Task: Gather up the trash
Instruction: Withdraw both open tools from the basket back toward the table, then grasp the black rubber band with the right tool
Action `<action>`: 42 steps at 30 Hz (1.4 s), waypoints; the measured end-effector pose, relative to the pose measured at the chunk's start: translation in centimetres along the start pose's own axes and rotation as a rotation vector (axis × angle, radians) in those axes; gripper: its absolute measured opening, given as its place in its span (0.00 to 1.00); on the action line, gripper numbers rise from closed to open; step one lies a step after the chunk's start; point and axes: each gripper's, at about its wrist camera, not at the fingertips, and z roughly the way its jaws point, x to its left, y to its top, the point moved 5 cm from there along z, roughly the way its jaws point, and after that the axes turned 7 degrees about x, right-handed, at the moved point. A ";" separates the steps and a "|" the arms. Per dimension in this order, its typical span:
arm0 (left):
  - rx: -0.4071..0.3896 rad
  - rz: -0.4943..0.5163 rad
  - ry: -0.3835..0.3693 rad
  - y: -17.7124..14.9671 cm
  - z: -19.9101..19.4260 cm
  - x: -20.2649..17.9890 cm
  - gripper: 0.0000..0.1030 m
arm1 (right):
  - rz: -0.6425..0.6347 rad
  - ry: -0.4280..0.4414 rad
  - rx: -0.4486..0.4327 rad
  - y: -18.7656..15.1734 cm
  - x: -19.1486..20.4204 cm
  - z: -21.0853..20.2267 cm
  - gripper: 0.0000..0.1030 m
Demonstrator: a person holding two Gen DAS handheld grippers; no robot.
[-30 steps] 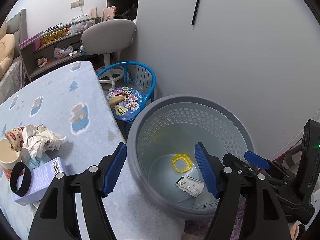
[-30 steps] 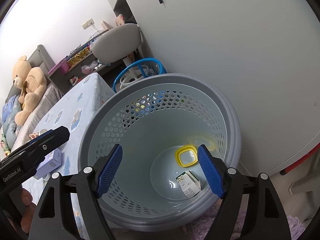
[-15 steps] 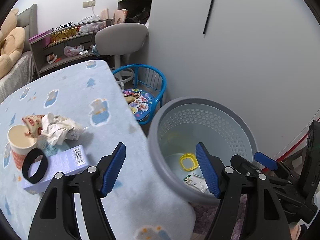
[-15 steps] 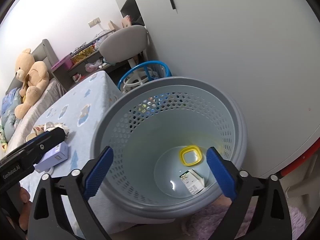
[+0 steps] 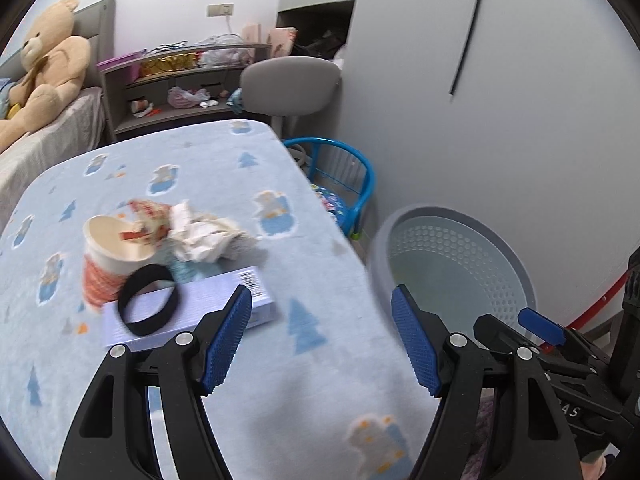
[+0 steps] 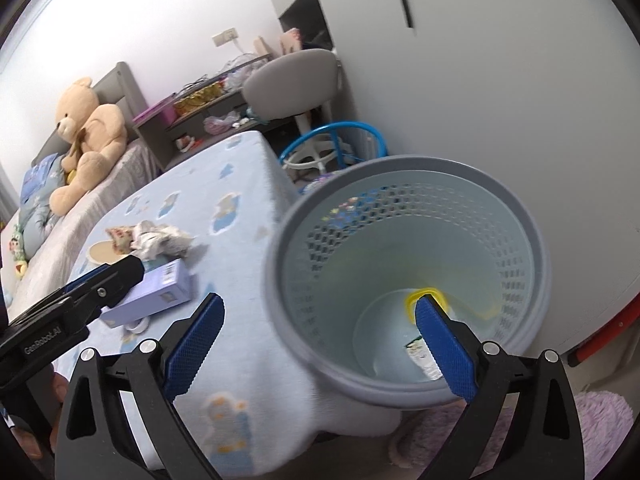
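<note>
A grey perforated bin [image 5: 456, 252] [image 6: 408, 280] stands beside the table's right edge; inside lie a yellow ring [image 6: 424, 296] and a small printed packet [image 6: 420, 354]. On the table sit a paper cup [image 5: 108, 256], crumpled paper [image 5: 204, 232] [image 6: 160, 240], a lavender box [image 5: 192, 312] [image 6: 156, 296] and a black band [image 5: 148, 304] on the box. My left gripper [image 5: 324, 340] is open and empty above the table, just right of the box. My right gripper [image 6: 320, 344] is open and empty over the bin's near rim.
The table [image 5: 160, 168] has a light blue patterned cloth. A blue child's chair [image 5: 344, 184] and a grey swivel chair [image 5: 292, 84] stand behind the bin. A bed with a teddy bear [image 5: 44, 68] is at far left. A white wall is right of the bin.
Both grippers have swung left, away from over the bin toward the table. The cup, paper and box now sit nearer the left gripper. Both stay open.
</note>
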 end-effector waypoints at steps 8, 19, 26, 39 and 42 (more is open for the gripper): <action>-0.026 -0.060 0.045 -1.4 -2.4 4.2 0.67 | -0.077 0.034 -0.016 -1.1 4.5 -1.4 0.92; -0.074 -0.132 0.113 -3.2 -7.9 8.7 0.67 | -0.121 0.087 -0.043 -1.8 7.8 -3.4 0.92; -0.071 -0.159 0.159 -4.0 -9.4 11.9 0.67 | -0.118 0.112 -0.061 -1.4 8.7 -4.3 0.92; -0.037 -0.171 0.203 -4.5 -7.5 16.2 0.67 | -0.179 0.137 0.055 -2.2 12.5 0.8 0.92; -0.033 -0.173 0.209 -4.1 -7.1 17.0 0.67 | -0.218 0.164 0.086 -1.7 14.9 2.6 0.92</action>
